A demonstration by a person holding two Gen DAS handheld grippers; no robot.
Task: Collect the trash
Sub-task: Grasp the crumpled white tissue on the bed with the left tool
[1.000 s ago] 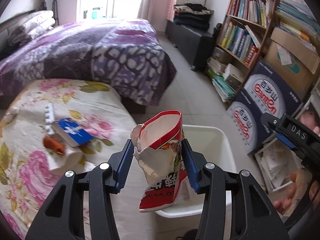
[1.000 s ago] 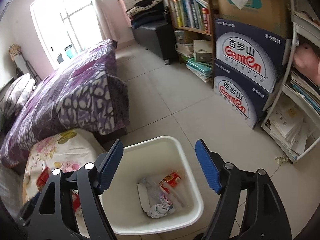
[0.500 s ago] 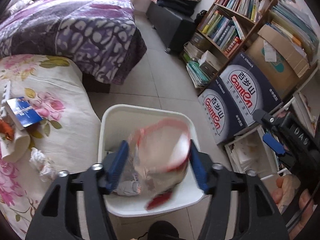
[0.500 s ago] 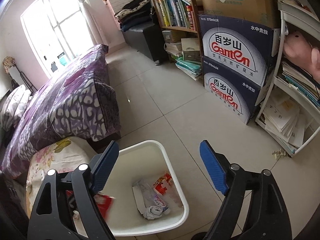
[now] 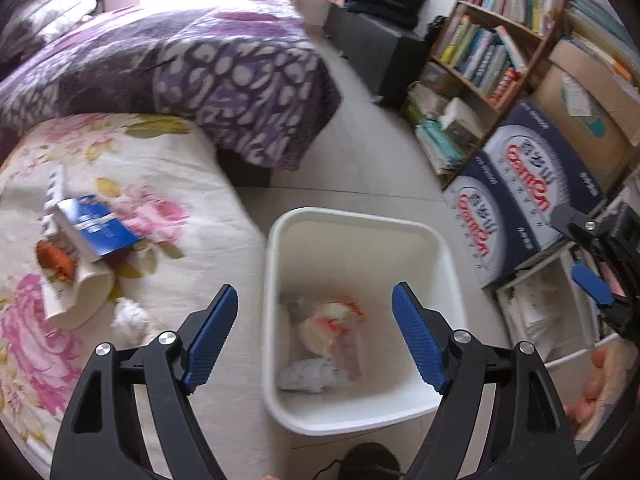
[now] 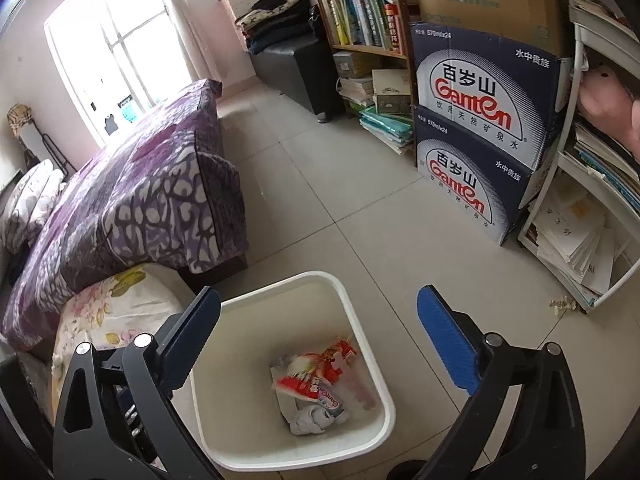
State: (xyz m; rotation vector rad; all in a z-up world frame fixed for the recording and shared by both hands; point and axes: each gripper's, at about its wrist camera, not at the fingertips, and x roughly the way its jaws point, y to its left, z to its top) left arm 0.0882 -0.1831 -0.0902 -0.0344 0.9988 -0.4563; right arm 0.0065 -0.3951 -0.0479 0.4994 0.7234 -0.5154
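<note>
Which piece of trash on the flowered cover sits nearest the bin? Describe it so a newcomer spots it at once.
Start at the white bin on the floor, then look left onto the flowered cover. Near its edge lies a crumpled white paper ball, beside the paper cup. It alone is small, white and wadded.

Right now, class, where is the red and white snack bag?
The red and white snack bag lies inside the white bin, in both wrist views, on top of a crumpled white paper.
</note>
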